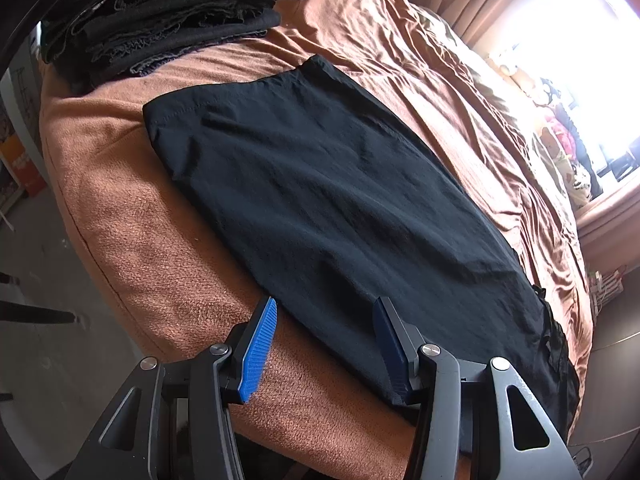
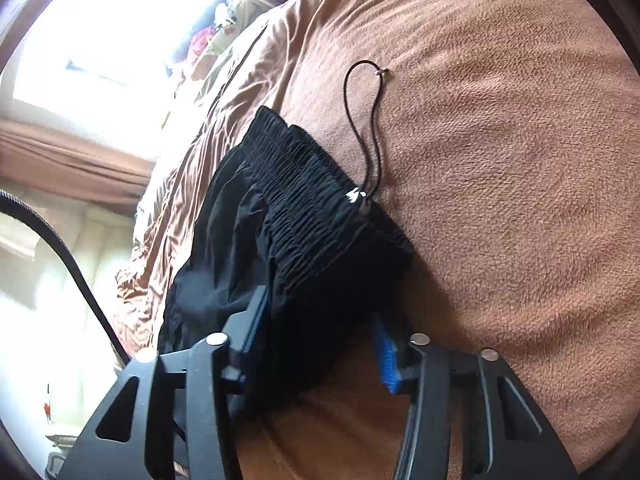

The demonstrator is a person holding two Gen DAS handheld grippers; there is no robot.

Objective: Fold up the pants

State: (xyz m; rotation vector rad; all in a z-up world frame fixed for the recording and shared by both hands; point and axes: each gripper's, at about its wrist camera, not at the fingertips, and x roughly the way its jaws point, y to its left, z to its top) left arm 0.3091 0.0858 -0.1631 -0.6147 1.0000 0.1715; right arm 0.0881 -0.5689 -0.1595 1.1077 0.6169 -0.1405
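Black pants point(image 1: 340, 200) lie flat along the near side of a bed with a brown cover point(image 1: 132, 232). My left gripper point(image 1: 326, 312) is open, its blue-padded fingers point(image 1: 260, 348) straddling the near edge of the pants' leg. In the right wrist view the elastic waistband point(image 2: 312, 208) is bunched, with a black drawstring point(image 2: 368, 120) looped onto the cover. My right gripper point(image 2: 320, 316) is open with its jaws on both sides of the waistband fabric; whether they touch it I cannot tell.
A stack of folded dark clothes point(image 1: 168, 20) sits at the far left corner of the bed. The bed's left edge drops to the floor point(image 1: 48, 280). A bright window point(image 1: 592, 60) and curtains stand beyond the bed. A black cable point(image 2: 68, 252) hangs at left.
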